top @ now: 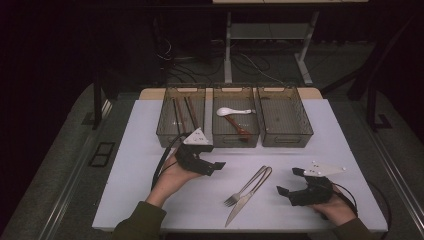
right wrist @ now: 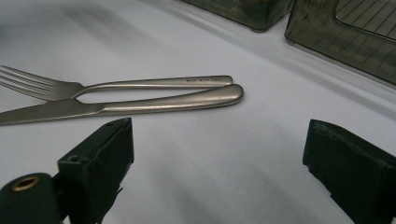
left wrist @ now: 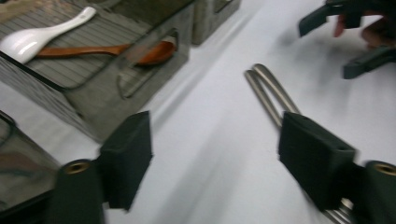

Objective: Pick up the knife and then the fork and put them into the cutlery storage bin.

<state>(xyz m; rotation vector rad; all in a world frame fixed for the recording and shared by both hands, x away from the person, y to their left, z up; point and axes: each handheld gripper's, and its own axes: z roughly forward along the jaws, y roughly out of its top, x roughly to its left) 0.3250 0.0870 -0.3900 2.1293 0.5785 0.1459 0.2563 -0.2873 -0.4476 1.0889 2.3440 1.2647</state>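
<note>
Left tool (left wrist: 212, 158) open, fork (left wrist: 273, 93) seemingly just beyond.

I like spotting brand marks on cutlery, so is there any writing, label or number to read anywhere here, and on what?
Fork: a small stamped line near the end of its handle in the right gripper view, too small to read.
Knife: no marking visible.
Three bins, white spoon, wooden spoon: no text visible.
Left gripper, right gripper: no lettering visible.
</note>
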